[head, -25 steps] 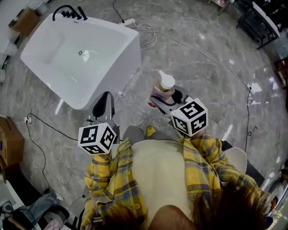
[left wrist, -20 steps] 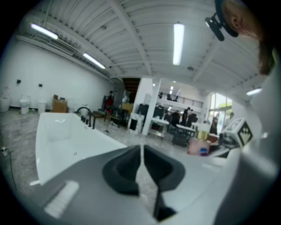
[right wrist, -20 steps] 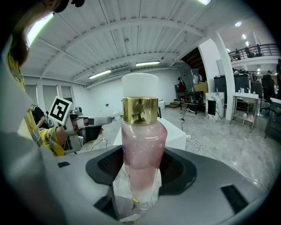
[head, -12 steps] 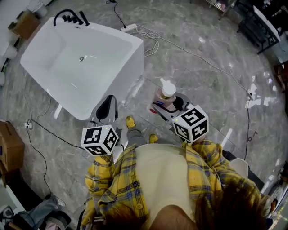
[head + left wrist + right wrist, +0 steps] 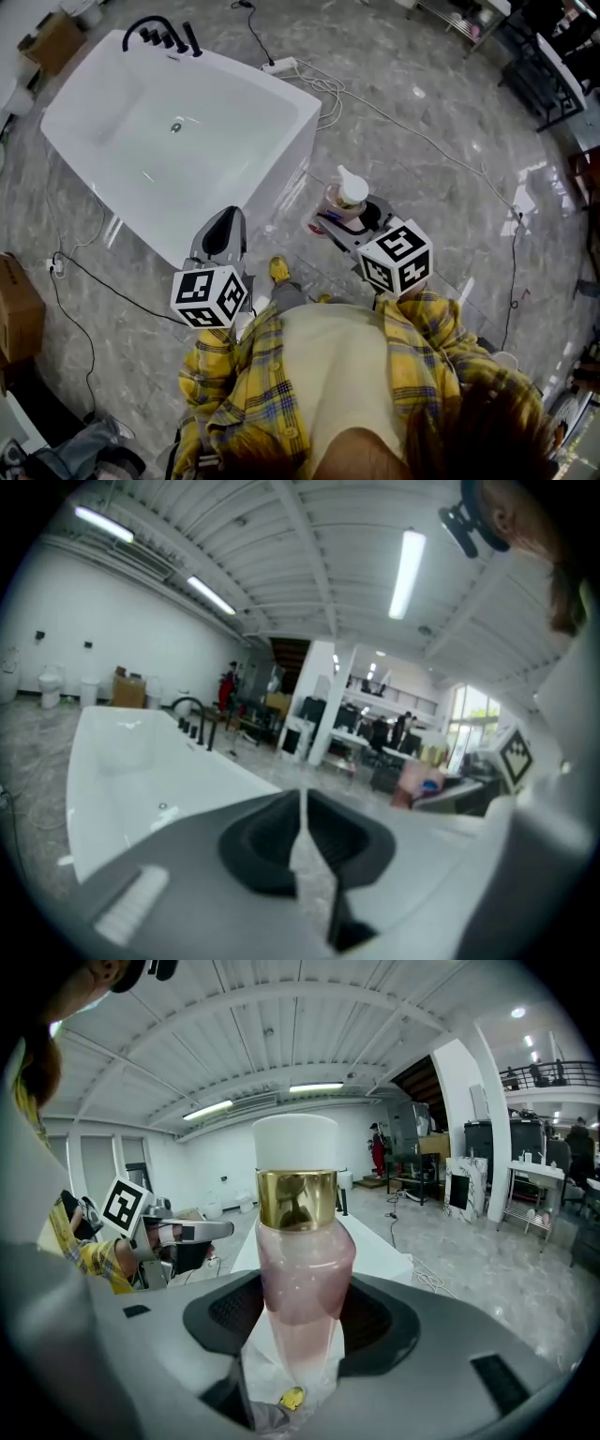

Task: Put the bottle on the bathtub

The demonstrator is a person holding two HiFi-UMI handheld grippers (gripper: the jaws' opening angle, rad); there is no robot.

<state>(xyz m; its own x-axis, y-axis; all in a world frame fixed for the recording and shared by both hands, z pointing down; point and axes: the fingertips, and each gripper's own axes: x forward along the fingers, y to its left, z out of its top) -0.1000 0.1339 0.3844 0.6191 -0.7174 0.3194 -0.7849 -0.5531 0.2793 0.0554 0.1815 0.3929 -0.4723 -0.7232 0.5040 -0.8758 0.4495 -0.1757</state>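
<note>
Grey marbled floor [image 5: 422,141], glossy under the ceiling lights, fills most of the head view. White bathtub [image 5: 281,159] lies at 10 o'clock with a black faucet [image 5: 155,33] on its far rim. White power strip [image 5: 281,67] and loose cables trail over the floor at 12 o'clock, just past the tub's corner. Cardboard box [image 5: 17,314] sits at the 9 o'clock edge. Person in a yellow plaid shirt [image 5: 412,347] takes up the lower frame, with one yellow shoe [image 5: 278,270] showing below. Right gripper [image 5: 298,1321] holds the bottle [image 5: 298,1269] upright: pink translucent body, gold collar, white cap, and the dark fingers [image 5: 375,1321] pressed against the body on both sides. From above, the bottle hangs over the floor at about 1 o'clock of frame centre. It is near the tub's side wall but apart from it, and not on the tub. Left gripper [image 5: 302,822] points toward the tub from roughly 9 o'clock of centre. Its fingers [image 5: 262,841] are drawn together to a thin slit with nothing between them, and the tub's near wall shows just beyond them.
</note>
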